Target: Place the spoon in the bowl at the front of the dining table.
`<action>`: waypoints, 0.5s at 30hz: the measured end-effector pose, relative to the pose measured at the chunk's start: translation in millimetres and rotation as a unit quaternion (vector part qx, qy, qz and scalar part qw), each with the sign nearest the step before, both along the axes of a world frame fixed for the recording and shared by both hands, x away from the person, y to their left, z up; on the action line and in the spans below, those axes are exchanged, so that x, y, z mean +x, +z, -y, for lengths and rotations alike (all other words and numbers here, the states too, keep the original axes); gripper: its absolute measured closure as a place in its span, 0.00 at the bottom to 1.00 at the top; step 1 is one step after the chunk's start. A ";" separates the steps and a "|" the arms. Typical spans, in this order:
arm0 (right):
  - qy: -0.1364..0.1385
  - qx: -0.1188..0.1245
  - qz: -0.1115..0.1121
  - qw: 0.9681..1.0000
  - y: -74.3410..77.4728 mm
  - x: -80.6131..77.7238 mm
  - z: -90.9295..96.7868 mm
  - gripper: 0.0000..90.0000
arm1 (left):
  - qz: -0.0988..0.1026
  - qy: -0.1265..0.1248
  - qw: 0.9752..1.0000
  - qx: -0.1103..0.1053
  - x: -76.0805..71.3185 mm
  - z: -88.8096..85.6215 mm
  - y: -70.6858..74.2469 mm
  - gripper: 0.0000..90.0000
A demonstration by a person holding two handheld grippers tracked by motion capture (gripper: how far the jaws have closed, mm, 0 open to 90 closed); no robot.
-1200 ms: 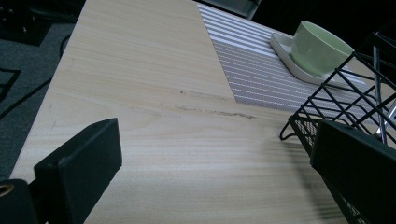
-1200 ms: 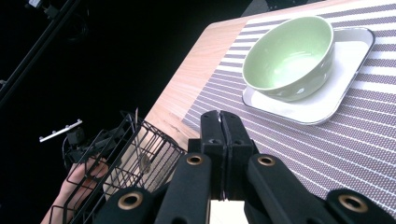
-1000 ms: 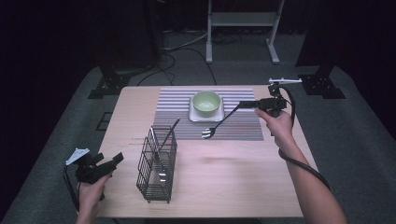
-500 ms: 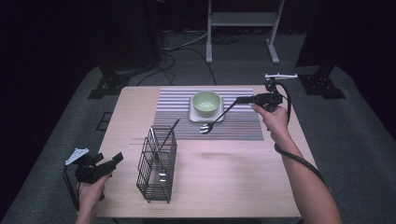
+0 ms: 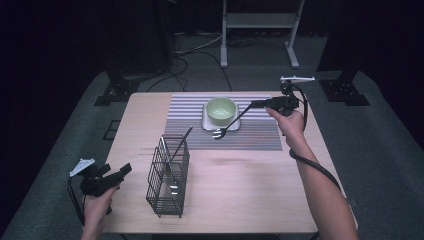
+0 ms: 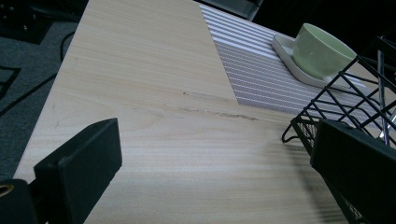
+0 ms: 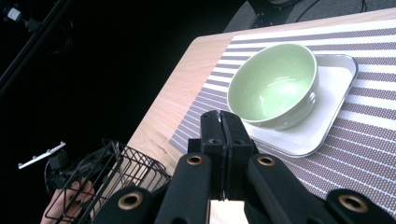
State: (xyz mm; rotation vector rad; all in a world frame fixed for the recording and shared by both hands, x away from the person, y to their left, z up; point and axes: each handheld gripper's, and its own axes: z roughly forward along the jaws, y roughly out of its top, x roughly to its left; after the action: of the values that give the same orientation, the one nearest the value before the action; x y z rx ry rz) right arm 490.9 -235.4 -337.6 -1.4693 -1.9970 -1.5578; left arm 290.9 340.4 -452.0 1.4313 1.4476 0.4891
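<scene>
- Your right tongs are closed on the handle end of a dark fork; in the right gripper view the two jaws meet with no gap.
- The fork is slim and dark, slanting down from the tongs' tips, its tines at the near edge of the white tray, over the striped mat.
- Just beyond the right tongs' tips sits a pale green bowl, glossy inside, on that tray.
- Your left tongs stand wide apart, holding nothing, over bare bench.
- A black wire basket stands just beside the left tongs, utensils upright in it.
</scene>
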 end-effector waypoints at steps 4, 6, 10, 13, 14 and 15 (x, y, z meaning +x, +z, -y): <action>-0.007 0.009 0.003 1.000 1.5 3.8 2.1 0.99 | 0.000 0.000 1.000 -0.002 0.6 0.3 0.1 0.01; -0.011 0.009 0.004 1.000 1.7 6.4 3.3 0.99 | 0.000 0.000 1.000 -0.002 1.0 0.7 0.0 0.01; -0.019 0.005 0.005 1.000 2.8 12.0 4.2 0.99 | 0.000 -0.003 1.000 -0.001 2.0 1.4 -0.3 0.01; -0.024 0.001 0.007 1.000 4.7 16.7 3.7 0.99 | 0.001 -0.002 1.000 -0.002 2.3 1.6 -0.3 0.01; -0.026 0.000 0.006 1.000 5.7 18.1 3.3 0.99 | 0.001 -0.001 1.000 -0.003 2.3 1.5 -0.3 0.01; -0.027 -0.001 0.006 1.000 6.4 19.5 3.0 0.99 | 0.000 -0.001 1.000 -0.003 2.5 1.4 -0.3 0.01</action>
State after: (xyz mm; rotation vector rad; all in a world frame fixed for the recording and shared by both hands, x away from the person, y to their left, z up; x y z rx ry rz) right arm 510.3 -238.4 -331.1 -1.5316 -1.9804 -1.5902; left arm 293.4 338.9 -452.3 1.4275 1.4460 0.4835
